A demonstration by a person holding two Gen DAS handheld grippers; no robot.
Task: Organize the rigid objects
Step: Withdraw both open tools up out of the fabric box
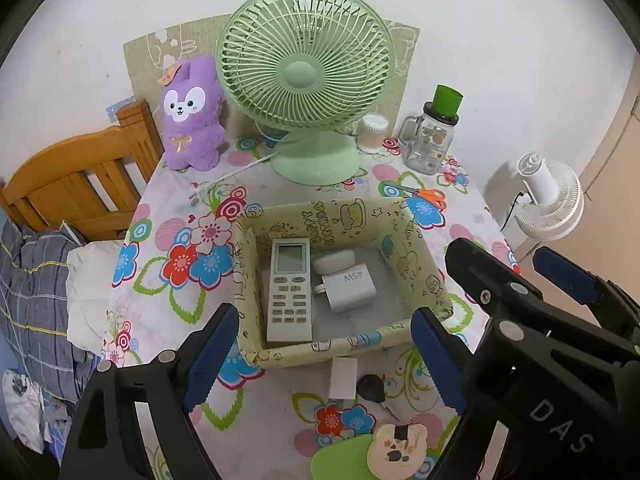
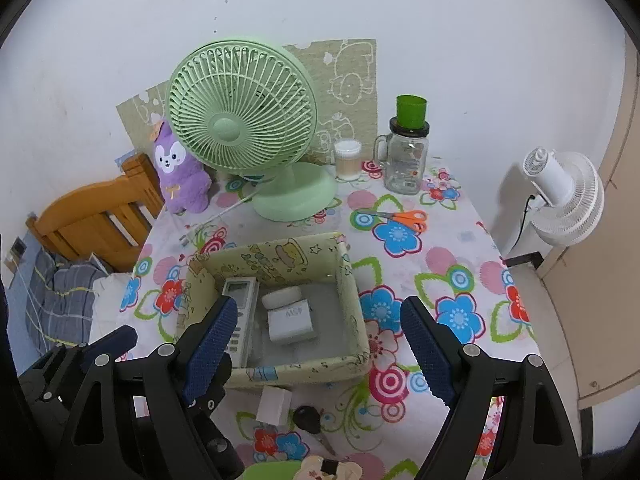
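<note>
Remote control (image 1: 290,290): slim white rectangular plastic body, lying flat inside the fabric storage box (image 1: 424,268) against its left wall, long axis running near-to-far, screen end pointing toward the green fan (image 1: 304,76). Beside it lie a blocky white charger (image 1: 350,286) and a rounded white case (image 1: 334,261). Left gripper (image 1: 324,354) and right gripper (image 2: 320,346): fingers spread, holding nothing, above the table (image 1: 168,200)
</note>
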